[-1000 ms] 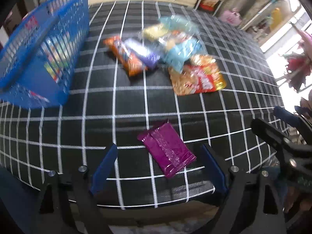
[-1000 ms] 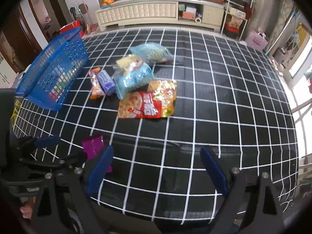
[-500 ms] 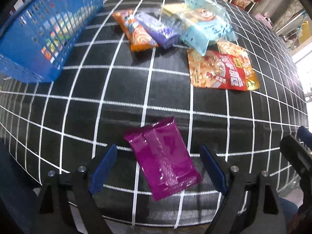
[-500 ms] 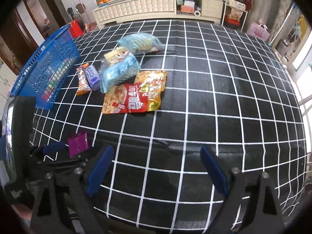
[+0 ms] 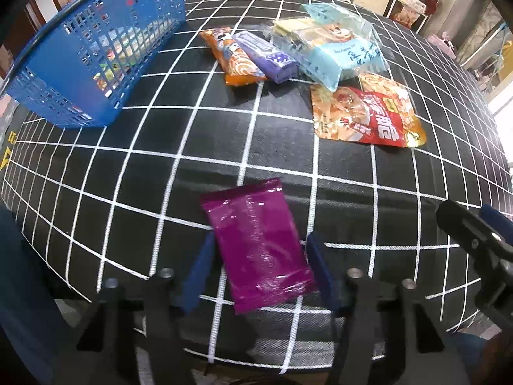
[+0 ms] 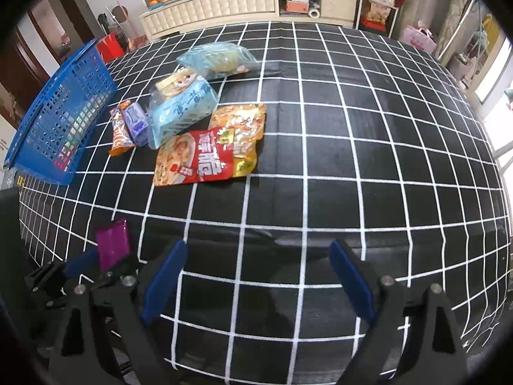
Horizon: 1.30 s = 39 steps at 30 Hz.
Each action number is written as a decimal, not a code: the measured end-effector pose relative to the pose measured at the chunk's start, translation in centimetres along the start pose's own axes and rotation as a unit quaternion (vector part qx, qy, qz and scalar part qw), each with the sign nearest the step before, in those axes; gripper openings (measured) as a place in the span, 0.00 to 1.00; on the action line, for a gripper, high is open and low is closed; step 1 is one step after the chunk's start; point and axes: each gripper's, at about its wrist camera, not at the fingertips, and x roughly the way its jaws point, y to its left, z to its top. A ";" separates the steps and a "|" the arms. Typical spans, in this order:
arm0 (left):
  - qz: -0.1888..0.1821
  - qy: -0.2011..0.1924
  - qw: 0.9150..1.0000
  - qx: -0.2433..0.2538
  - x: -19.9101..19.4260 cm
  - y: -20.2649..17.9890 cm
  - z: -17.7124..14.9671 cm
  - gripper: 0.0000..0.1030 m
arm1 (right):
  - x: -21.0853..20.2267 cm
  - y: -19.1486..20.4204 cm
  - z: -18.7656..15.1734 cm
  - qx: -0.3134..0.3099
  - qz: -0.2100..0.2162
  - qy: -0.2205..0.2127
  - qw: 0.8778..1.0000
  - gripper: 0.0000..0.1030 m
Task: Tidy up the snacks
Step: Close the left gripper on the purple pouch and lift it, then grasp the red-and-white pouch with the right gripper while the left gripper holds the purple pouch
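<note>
- Basket (image 5: pixel 93 61) contents blur behind blue mesh.
- Red packet (image 5: pixel 368 112) beyond purple packet (image 5: pixel 256 250): print unreadable.
- Left gripper (image 5: pixel 259 266) closing around purple packet; right gripper (image 6: pixel 256 276) gapes empty.

- The left wrist view is aimed steeply down, close over a purple packet (image 5: pixel 258 243) near the table's edge.
- The right wrist view is set farther back; packet, blue basket (image 6: pixel 61 122) and snack pile (image 6: pixel 198 122) are shared.

Between the left gripper's (image 5: pixel 258 258) closing fingers – one packet (image 5: pixel 256 243); far ahead-left – basket (image 5: pixel 89 61); ahead-right – snack pile (image 5: pixel 320 61).
</note>
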 end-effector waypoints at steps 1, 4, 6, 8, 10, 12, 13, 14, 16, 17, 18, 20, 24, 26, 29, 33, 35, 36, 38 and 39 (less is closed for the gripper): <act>-0.002 0.001 1.000 0.010 0.0 0.1 0.0 0.49 | 0.1 0.0 0.1 0.003 0.001 0.001 1.000 0.90; -0.010 -0.003 1.000 0.021 -0.1 0.2 -0.1 0.48 | 0.1 0.4 0.4 0.012 0.003 0.002 1.000 0.90; -0.023 -0.008 1.000 0.018 -0.4 1.0 0.2 0.48 | 0.0 0.7 0.6 0.008 0.001 0.000 1.000 0.90; -0.044 -0.008 0.999 0.013 -0.5 1.9 0.2 0.47 | 0.1 1.0 1.0 0.004 -0.003 -0.001 1.000 0.90; -0.062 0.001 0.998 0.011 -0.3 3.0 0.8 0.48 | 0.2 1.3 1.4 0.002 -0.003 -0.003 1.000 0.90; -0.074 0.006 0.997 -0.001 -0.8 4.8 1.8 0.48 | 0.5 1.5 2.0 0.004 -0.002 -0.005 1.000 0.90; -0.074 0.004 0.997 -0.002 -0.7 5.3 2.2 0.48 | 0.7 1.6 2.3 0.006 -0.005 -0.009 1.000 0.90; -0.073 0.001 0.997 -0.003 -0.6 5.8 2.5 0.48 | 0.8 1.7 2.6 0.006 -0.007 -0.011 1.000 0.90; -0.079 -0.001 0.997 -0.002 -0.2 6.6 3.9 0.48 | 1.3 2.2 3.3 0.000 -0.003 -0.015 1.000 0.90; -0.080 -0.003 0.997 -0.002 -0.2 7.1 4.3 0.48 | 1.6 2.6 3.6 -0.005 -0.002 -0.013 1.000 0.90; -0.081 -0.004 0.997 -0.002 -0.1 7.3 4.5 0.48 | 1.9 3.0 3.9 -0.014 0.000 -0.011 1.000 0.90; -0.081 -0.013 0.997 0.007 -0.3 7.9 5.0 0.48 | 2.7 3.8 4.4 -0.032 0.002 -0.007 0.999 0.90; -0.071 -0.038 0.996 0.042 -1.4 7.7 6.0 0.47 | 4.6 5.4 5.4 -0.053 0.001 0.008 0.999 0.90; -0.067 -0.052 0.995 0.055 -1.7 7.4 6.5 0.47 | 5.3 6.0 5.9 -0.054 -0.005 0.013 0.998 0.90; -0.070 -0.061 0.993 0.073 -1.7 7.5 7.0 0.48 | 6.9 6.8 6.6 -0.060 -0.016 0.033 0.998 0.90; -0.083 -0.061 0.990 0.091 -1.8 7.9 7.4 0.48 | 8.2 7.9 7.1 -0.076 -0.045 0.037 0.995 0.90; -0.087 -0.063 0.989 0.098 -1.8 8.3 7.7 0.48 | 8.5 8.5 7.2 -0.081 -0.045 0.033 0.995 0.90; -0.089 -0.063 0.989 0.100 -1.6 8.3 7.8 0.48 | 8.5 8.6 7.3 -0.078 -0.042 0.032 0.996 0.90; -0.094 -0.060 0.988 0.105 -1.4 8.4 7.7 0.47 | 8.7 9.1 7.3 -0.080 -0.043 0.029 0.995 0.90; -0.096 -0.058 0.988 0.107 -1.2 8.6 7.6 0.47 | 8.7 9.3 7.3 -0.081 -0.042 0.027 0.995 0.89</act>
